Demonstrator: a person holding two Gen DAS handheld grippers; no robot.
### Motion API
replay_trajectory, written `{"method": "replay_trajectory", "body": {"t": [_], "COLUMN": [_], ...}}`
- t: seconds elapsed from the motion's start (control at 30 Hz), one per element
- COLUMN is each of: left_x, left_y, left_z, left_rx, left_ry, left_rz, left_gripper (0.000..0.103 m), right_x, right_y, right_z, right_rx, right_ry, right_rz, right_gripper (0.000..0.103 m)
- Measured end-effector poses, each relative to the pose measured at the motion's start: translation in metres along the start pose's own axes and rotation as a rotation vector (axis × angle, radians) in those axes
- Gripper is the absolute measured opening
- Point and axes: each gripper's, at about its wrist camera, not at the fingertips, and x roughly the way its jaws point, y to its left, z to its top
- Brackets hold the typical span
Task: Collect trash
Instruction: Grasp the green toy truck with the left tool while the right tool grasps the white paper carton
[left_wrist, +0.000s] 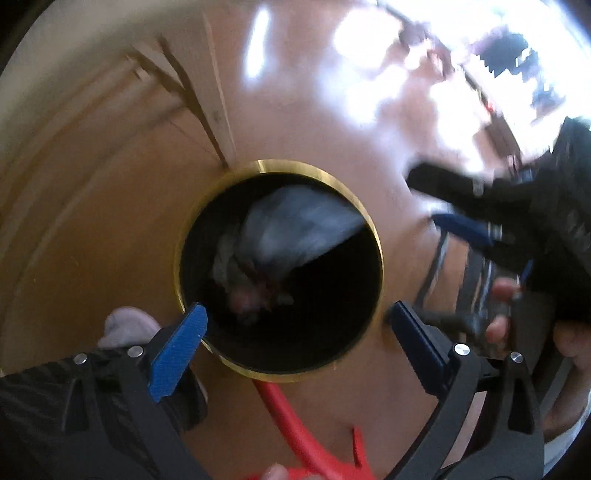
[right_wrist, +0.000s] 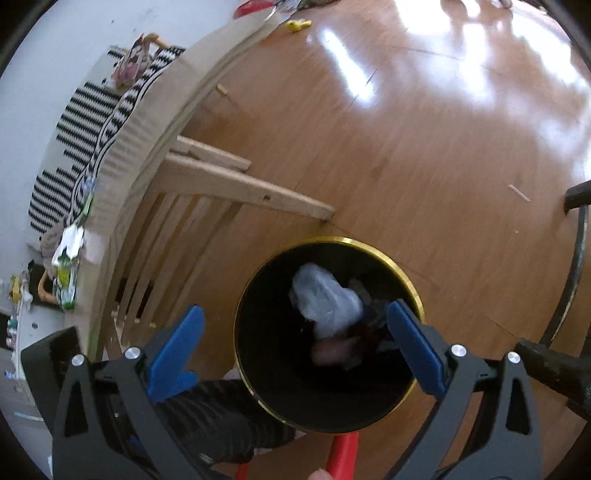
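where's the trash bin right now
The black bin with the gold rim stands on the wood floor just below both open grippers, beside the wooden chair leg; crumpled pale trash lies inside it.

Both wrist views look down, close; share bin (left_wrist: 279, 266) (right_wrist: 328, 334).

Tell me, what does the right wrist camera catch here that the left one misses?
Only the right wrist view shows the wooden chair, the striped cloth and a yellow scrap on the floor. Only the left wrist view shows the right gripper, blurred. Both share the gold-rimmed black bin with pale crumpled trash inside, and each view's own blue fingers spread open over it.
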Motion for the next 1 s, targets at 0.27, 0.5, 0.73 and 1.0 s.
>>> {"method": "replay_trajectory", "body": {"t": [0.27,0.5,0.73,1.0], "left_x": [-0.094,-0.212,-0.253,-0.230], "left_y": [0.038,0.147,0.269,0.325], "left_z": [0.012,-0.005,-0.025,0.013], "left_rx": [-0.115,-0.325,-0.563,-0.571], "left_ry": [-0.267,-0.513,-0.532,-0.482], "left_rz": [0.060,0.319,0.487,0.484], "left_gripper": [0.097,0.097,0.097,0.097], "right_x": [-0.028,-0.025,-0.011,0.074], "right_y": [0.026,0.148,0.308,0.435], "right_z": [0.007,0.025,0.028,0.014], "right_rx": [-0.116,-0.345,-0.571,-0.685], "right_ry": [-0.195,-0.296,-0.376,-0.324], "right_rz": [-0.102,-0.011,0.174,0.161], "right_gripper": [0.096,0.096,0.096,0.096]}}
